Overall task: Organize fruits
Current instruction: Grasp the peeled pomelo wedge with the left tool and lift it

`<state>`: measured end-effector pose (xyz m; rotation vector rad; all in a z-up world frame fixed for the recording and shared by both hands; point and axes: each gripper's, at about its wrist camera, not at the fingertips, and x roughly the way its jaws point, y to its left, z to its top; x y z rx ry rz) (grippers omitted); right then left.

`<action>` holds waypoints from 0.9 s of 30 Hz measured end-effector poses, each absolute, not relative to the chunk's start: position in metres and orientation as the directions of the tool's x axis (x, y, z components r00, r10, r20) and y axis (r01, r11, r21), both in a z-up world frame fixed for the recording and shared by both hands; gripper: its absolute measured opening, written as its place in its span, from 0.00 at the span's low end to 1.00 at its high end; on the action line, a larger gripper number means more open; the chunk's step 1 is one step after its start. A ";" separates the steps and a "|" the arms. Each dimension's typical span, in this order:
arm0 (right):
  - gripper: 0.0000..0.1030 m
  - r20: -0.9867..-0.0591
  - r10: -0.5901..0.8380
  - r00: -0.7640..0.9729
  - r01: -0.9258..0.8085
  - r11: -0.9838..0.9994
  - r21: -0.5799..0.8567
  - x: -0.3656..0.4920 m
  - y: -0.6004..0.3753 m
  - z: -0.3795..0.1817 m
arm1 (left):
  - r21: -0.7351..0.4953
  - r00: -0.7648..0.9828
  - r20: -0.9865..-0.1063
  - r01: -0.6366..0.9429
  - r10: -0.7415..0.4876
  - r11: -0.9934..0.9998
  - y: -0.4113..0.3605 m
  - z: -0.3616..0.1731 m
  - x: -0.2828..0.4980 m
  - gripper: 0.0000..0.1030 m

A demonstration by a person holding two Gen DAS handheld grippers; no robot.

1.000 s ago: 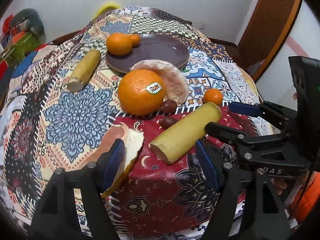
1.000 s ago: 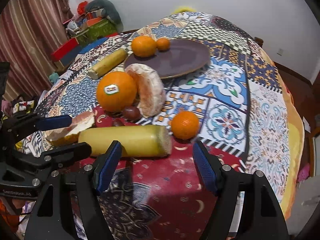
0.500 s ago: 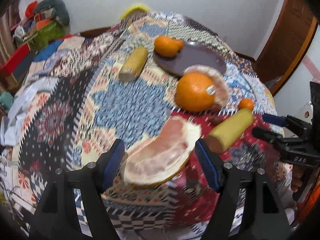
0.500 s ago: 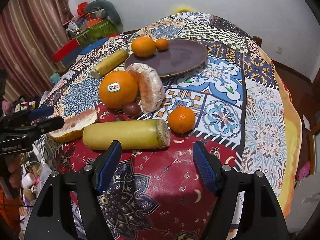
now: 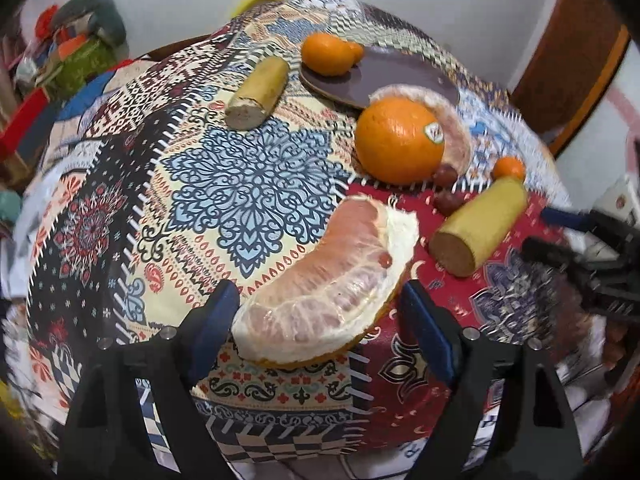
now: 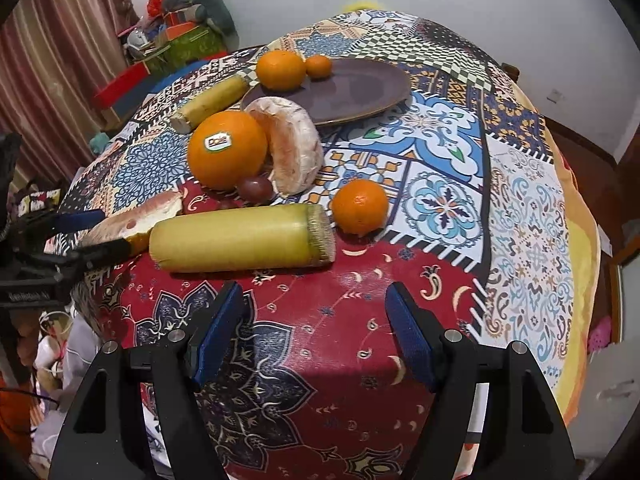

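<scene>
Left tongs (image 5: 320, 320), just widened, straddle the pomelo wedge (image 5: 328, 280), hiding its near edge; right tongs (image 6: 314, 324) gape empty.

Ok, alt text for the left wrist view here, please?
The left gripper, its fingers just opened wider, straddles a peeled pomelo wedge lying on a patterned tablecloth, without pressing on it. Beyond lie a large orange, two yellow cane pieces and a dark plate holding two mandarins.
</scene>
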<state>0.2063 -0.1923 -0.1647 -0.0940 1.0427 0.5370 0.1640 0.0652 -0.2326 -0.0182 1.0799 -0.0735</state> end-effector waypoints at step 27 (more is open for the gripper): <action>0.69 -0.837 0.326 0.440 -0.411 0.902 0.135 0.234 -0.196 -0.167 | -0.101 0.476 -0.870 0.073 -0.124 0.992 0.035 -0.235 0.189 0.54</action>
